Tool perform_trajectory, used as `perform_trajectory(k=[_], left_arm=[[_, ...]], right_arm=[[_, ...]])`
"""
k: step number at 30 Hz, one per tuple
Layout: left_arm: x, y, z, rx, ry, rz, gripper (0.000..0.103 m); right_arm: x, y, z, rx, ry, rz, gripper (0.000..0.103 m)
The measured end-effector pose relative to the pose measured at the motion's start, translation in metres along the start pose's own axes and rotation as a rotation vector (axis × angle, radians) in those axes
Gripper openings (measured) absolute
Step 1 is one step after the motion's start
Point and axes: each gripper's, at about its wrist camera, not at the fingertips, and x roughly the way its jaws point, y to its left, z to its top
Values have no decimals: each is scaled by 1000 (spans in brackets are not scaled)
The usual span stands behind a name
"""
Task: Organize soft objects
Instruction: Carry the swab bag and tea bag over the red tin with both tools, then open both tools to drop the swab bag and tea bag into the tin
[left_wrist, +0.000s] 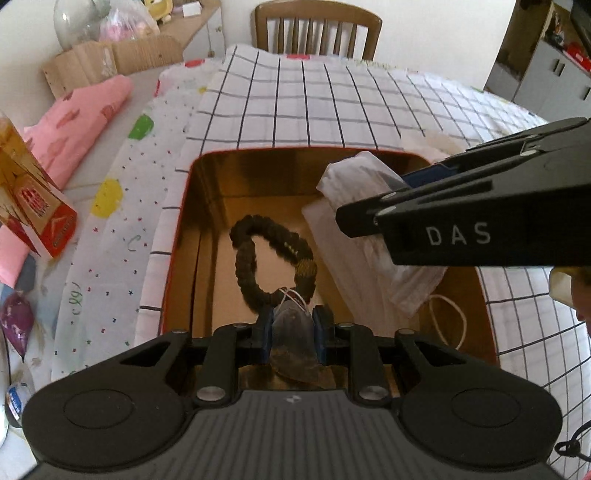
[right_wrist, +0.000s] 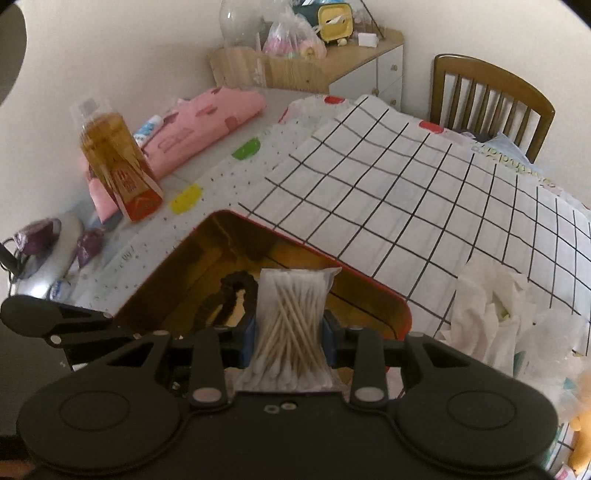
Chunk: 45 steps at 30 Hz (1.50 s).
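Observation:
A red tin box (left_wrist: 177, 236) with a gold inside sits on a checked cloth (left_wrist: 314, 110). A dark braided hair tie (left_wrist: 269, 254) lies in it, next to a white face mask (left_wrist: 369, 251). My left gripper (left_wrist: 294, 326) is shut on a clear tag tied to the hair tie, low over the box's near side. My right gripper (right_wrist: 291, 341) is shut on a clear pack of cotton swabs (right_wrist: 291, 317) above the box (right_wrist: 402, 317); it shows from the right in the left wrist view (left_wrist: 424, 177), over the mask. The hair tie (right_wrist: 236, 295) shows behind the pack.
A pink folded cloth (left_wrist: 81, 122) and a bottle of amber liquid (right_wrist: 118, 162) stand to the left. Crumpled white tissue (right_wrist: 491, 306) lies right of the box. A purple pouch (right_wrist: 88, 245) is at the left. A wooden chair (left_wrist: 317, 29) stands behind the table.

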Motion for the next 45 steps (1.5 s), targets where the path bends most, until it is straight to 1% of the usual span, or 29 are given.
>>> perform_trajectory(k=[5, 16, 19, 21, 24, 28, 30, 31, 32, 38, 41, 45], left_arm=[[8, -3, 1, 8, 29, -11, 22], [10, -5, 3, 12, 26, -8, 22], [10, -5, 3, 10, 26, -7, 22], [10, -4, 3, 3, 26, -8, 22], [9, -3, 1, -3, 23, -13, 23], [6, -2, 1, -4, 15, -13, 32], [3, -1, 1, -4, 4, -13, 43], [1, -1, 1, -6, -3, -13, 57], [-1, -1, 0, -7, -11, -10, 61], [-14, 1, 0, -15, -43, -6, 61], [-21, 0, -2, -15, -57, -3, 61], [-33, 0, -4, -16, -80, 0, 61]], right_arm=[[11, -1, -5, -27, 24, -22, 35], [21, -4, -9, -27, 56, -19, 39], [20, -4, -10, -24, 54, -14, 42], [18, -4, -10, -25, 51, -7, 49], [14, -5, -10, -21, 40, -5, 53], [6, -7, -11, -4, 23, 5, 57], [1, -6, -12, -8, 10, 12, 59], [-2, -6, -12, -8, 3, 14, 60], [-5, -6, -12, -9, -3, 16, 61], [-28, -4, -13, -5, -47, 27, 64], [-44, -3, -14, 3, -80, 37, 69], [-65, -3, -18, 8, -121, 40, 73]])
